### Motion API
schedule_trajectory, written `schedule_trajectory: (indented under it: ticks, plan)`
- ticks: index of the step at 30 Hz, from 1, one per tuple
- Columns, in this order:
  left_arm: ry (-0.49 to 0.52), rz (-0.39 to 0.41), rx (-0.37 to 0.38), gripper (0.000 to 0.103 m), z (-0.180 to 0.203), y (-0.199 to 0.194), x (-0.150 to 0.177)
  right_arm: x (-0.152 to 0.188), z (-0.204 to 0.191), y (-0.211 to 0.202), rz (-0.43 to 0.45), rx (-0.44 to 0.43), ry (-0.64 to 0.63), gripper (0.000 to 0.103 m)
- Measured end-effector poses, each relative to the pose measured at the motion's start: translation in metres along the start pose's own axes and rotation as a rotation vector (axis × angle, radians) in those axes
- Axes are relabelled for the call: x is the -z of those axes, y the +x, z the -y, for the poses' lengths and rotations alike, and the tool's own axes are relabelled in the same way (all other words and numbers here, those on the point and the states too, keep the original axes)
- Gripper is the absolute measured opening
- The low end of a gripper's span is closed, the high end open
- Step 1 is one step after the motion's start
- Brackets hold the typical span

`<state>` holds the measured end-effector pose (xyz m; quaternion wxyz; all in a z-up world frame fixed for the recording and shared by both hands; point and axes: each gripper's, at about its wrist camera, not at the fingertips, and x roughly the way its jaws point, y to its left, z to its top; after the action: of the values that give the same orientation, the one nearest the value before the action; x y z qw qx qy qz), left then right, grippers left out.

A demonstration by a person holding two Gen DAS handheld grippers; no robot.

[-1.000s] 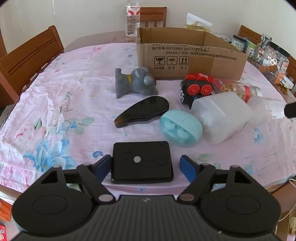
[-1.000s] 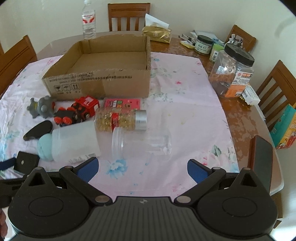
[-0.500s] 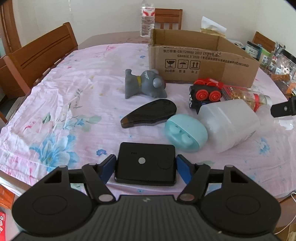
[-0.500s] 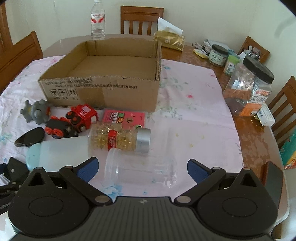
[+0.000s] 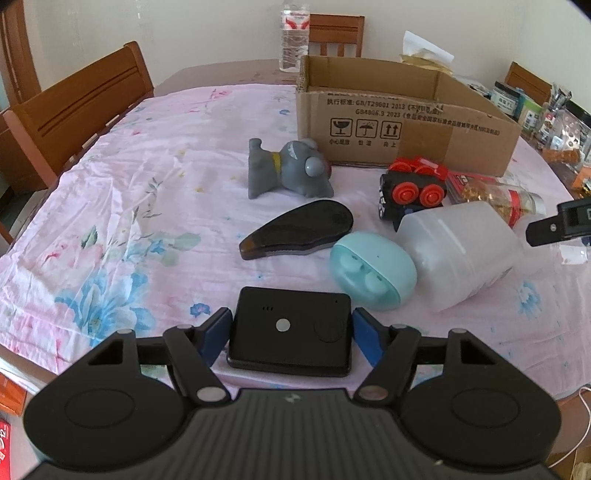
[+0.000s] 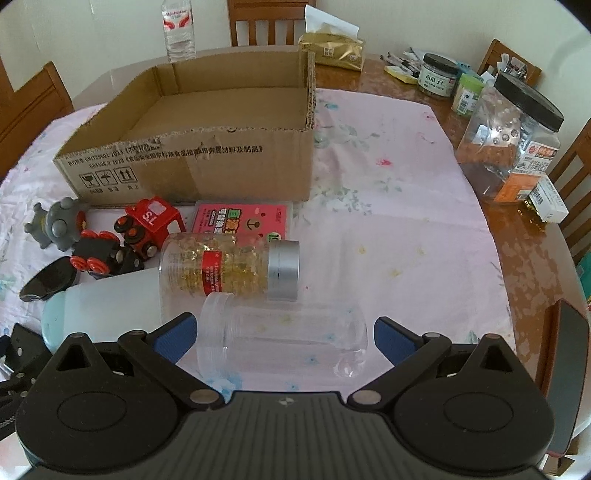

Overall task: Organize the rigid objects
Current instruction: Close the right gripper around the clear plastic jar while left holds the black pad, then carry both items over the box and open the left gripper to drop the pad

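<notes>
My left gripper (image 5: 291, 332) is shut on a flat black box (image 5: 291, 334) at the near table edge; its blue pads press both sides. Beyond it lie a teal egg-shaped case (image 5: 373, 275), a dark teardrop case (image 5: 299, 230), a grey toy (image 5: 288, 171), a red-and-black toy train (image 5: 410, 192) and a white frosted jar (image 5: 458, 253). My right gripper (image 6: 284, 338) is open, its fingers on either side of a clear empty jar (image 6: 284, 338) lying on its side. A capsule bottle (image 6: 229, 267) and a pink packet (image 6: 243, 221) lie behind it.
An open, empty cardboard box (image 6: 207, 147) stands mid-table on the pink floral cloth (image 5: 140, 192). Jars and clutter (image 6: 513, 136) crowd the right side. A water bottle (image 5: 293, 35) stands at the back. Wooden chairs (image 5: 77, 114) surround the table. A phone (image 6: 567, 369) lies at the right edge.
My left gripper's fingers have closed in onto the black box. My right gripper has moved forward, so that the clear jar now lies between its open fingers.
</notes>
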<state>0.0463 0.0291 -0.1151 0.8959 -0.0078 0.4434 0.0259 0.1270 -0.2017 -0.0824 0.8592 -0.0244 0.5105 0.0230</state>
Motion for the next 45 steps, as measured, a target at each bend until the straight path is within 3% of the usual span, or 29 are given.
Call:
schedule_trajectory:
  ticks: [7, 12, 29, 36, 45]
  plan:
    - [0.031, -0.010, 0.025, 0.070, -0.002, 0.001, -0.003, -0.001, -0.004, 0.002, -0.010, 0.023, -0.011, 0.103]
    - [0.065, -0.017, 0.041, 0.070, -0.003, 0.002, -0.005, -0.003, -0.003, 0.004, -0.030, 0.036, -0.006, 0.094]
    - [0.189, -0.051, 0.068, 0.070, -0.021, -0.001, -0.018, -0.013, 0.004, -0.016, -0.004, 0.013, -0.043, 0.094]
    - [0.215, -0.030, 0.102, 0.070, -0.033, -0.008, -0.036, -0.022, 0.002, -0.032, 0.023, -0.020, -0.044, 0.094]
    - [0.273, 0.022, 0.199, 0.070, -0.048, -0.027, -0.074, -0.036, -0.015, -0.056, 0.096, -0.053, -0.058, 0.094]
